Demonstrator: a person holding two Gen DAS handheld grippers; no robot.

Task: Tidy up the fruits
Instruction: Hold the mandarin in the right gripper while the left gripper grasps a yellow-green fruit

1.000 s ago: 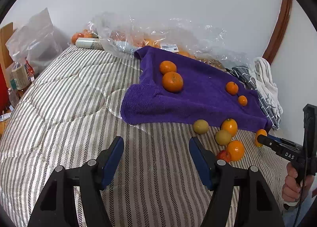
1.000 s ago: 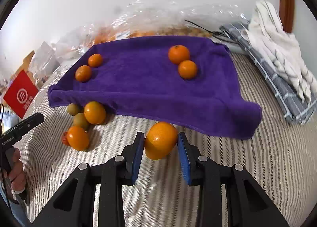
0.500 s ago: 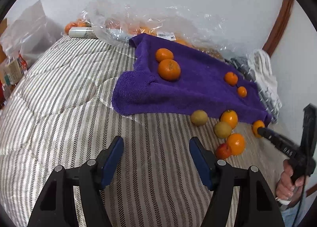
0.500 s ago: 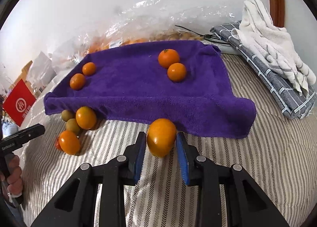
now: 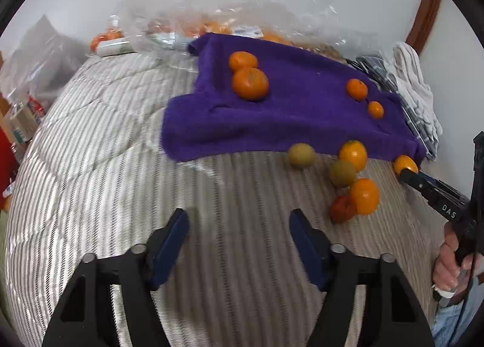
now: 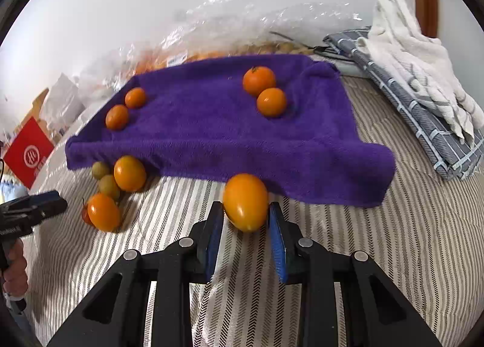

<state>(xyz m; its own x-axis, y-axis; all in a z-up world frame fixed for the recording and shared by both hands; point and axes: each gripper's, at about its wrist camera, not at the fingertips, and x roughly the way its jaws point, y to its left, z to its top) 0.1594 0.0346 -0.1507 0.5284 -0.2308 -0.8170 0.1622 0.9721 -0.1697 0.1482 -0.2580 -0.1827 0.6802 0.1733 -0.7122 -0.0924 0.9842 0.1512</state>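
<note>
My right gripper (image 6: 245, 211) is shut on an oval orange fruit (image 6: 245, 201), held just in front of the near edge of a purple towel (image 6: 211, 123); it also shows in the left wrist view (image 5: 405, 165). Two pairs of oranges lie on the towel (image 5: 302, 105): one pair (image 6: 266, 93), another (image 6: 125, 108). A cluster of loose fruit (image 5: 351, 180) lies on the striped bed: orange, greenish and one red. My left gripper (image 5: 239, 226) is open and empty above the bed, left of the cluster.
Clear plastic bags (image 5: 242, 23) with more fruit lie behind the towel against the wall. Folded grey and white cloths (image 6: 423, 90) sit at the right. A red box (image 6: 27, 153) and bags (image 5: 30, 74) stand off the bed's left side.
My right gripper has lifted the orange fruit slightly and brought it closer to the towel's edge. My left gripper has drifted, so the towel and fruit sit lower and nearer in its view.
</note>
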